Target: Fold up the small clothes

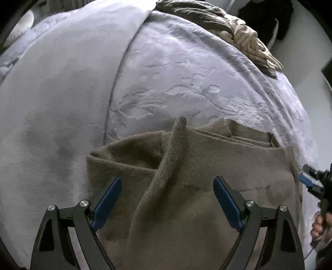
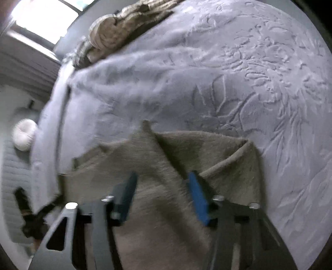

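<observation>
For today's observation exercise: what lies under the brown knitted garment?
The brown garment rests on a pale grey embossed blanket, which shows around its far and side edges. The blanket directly beneath the garment is covered, so nothing more can be seen there.

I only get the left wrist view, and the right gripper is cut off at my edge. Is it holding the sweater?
Observer: No. The right gripper is open over the sweater, with nothing pinched.
Operator: Anything beyond the bed there?
Observer: A round white cushion lies past the bed edge.
Operator: Where's the light from?
Observer: A bright window, top left in the right wrist view.
</observation>
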A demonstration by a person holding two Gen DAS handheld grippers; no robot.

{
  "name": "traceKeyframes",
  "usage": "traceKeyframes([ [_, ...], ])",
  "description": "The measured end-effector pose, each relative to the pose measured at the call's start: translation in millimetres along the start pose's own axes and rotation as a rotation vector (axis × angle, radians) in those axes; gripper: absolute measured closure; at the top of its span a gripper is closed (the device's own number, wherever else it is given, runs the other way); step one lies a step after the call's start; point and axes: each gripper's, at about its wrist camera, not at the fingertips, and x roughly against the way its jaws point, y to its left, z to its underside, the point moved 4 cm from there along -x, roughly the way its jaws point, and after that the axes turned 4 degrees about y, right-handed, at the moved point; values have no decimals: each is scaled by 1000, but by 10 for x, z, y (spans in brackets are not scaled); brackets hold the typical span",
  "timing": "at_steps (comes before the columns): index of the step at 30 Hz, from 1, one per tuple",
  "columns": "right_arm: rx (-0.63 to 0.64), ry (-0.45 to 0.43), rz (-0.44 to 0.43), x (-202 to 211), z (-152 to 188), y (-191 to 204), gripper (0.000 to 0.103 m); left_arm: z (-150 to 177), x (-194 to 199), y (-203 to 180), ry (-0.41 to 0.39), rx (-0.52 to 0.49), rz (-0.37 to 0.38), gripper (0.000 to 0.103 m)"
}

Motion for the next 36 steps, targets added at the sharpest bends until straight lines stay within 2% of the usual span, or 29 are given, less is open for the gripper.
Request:
traceKeyframes([
  [1, -2, -5, 11, -5, -10, -28, 77, -18, -50, 5, -5, 2, -11, 13],
  [2, -17, -19, 16, -6, -20, -79, 79, -35, -97, 15, -14, 2, -38, 23],
  [3, -34, -29, 22, 14, -19, -110, 80, -39, -130, 29, -22, -1, -78, 39],
  [4, -55, -42, 32, 45, -18, -145, 80, -39, -199, 79, -12, 4, -135, 42],
  [6, -116, -79, 65, 183, 23, -262, 80, -30, -237, 149, -16, 26, -118, 43],
  [9, -158, -82, 19, 323, 101, -304, 72, -8, -172, 239, -28, 28, -123, 43],
  [11, -154, -71, -51, 446, 250, -237, 58, 14, -100, 275, -28, 17, -140, 42],
  [12, -150, -60, -89, 485, 325, -189, 47, 40, -44, 297, -21, 12, -135, 42],
  [13, -143, -45, -133, 515, 424, -135, 44, 59, 8, 308, -16, 10, -126, 42],
  [17, -126, 101, -346, 521, 1096, 197, 44, 290, 208, 328, 41, 3, -45, 42],
  [20, -179, 254, -433, 354, 1680, 319, 42, 580, 300, 335, 98, -5, 3, 42],
  [23, -284, 342, -471, 145, 2118, 311, 42, 898, 323, 364, 160, 2, 13, 42],
  [25, -358, 341, -472, 29, 2239, 256, 42, 1089, 313, 385, 192, 11, 29, 42],
  [29, -486, 236, -531, -136, 2099, 192, 42, 1366, 252, 422, 237, 54, 87, 42],
  [30, -494, 220, -523, -149, 2041, 191, 57, 1404, 248, 418, 233, 62, 96, 45],
  [31, -485, 215, -495, -167, 1972, 203, 94, 1423, 234, 429, 222, 75, 105, 53],
  [32, -456, 220, -461, -178, 1918, 251, 92, 1425, 217, 447, 224, 82, 110, 75],
  [33, -406, 216, -443, -125, 1872, 304, 92, 1433, 203, 467, 230, 92, 116, 82],
  [36, -284, 202, -390, 94, 1854, 392, 93, 1408, 282, 497, 209, 98, 167, 87],
])
